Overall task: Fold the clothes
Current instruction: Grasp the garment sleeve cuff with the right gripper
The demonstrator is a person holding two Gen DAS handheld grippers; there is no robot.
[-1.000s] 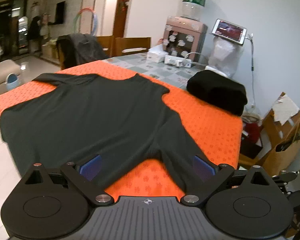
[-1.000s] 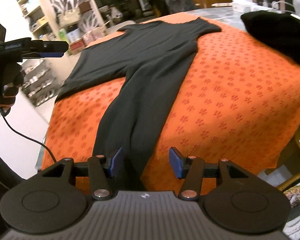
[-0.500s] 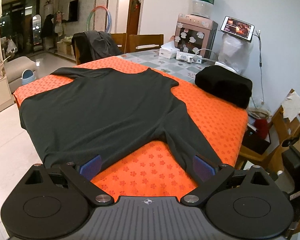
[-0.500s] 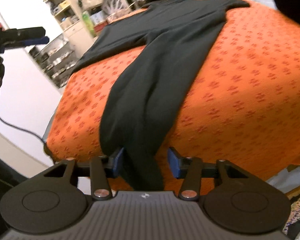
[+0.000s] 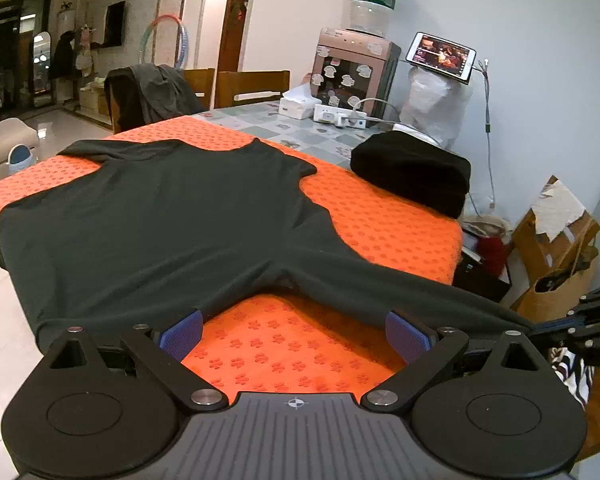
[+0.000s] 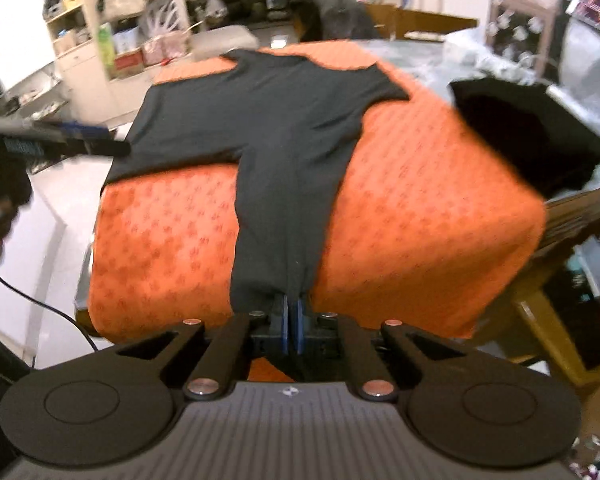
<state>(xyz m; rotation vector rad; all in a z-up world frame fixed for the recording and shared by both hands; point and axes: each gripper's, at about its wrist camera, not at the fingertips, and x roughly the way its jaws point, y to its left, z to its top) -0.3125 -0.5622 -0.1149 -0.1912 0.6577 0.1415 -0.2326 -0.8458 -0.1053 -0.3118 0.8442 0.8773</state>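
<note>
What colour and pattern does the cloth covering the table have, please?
Orange with a small darker flower-like print, clearest in the left wrist view.

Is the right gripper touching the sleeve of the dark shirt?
Touching. The right wrist view shows the right gripper shut on the sleeve end.

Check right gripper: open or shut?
Shut. The right gripper has its blue pads pressed together on the sleeve end of the black long-sleeved shirt spread on the orange patterned tablecloth.

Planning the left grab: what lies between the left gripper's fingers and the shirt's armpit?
Only bare orange cloth, seen in the left wrist view, between the open left gripper and the shirt.
</note>
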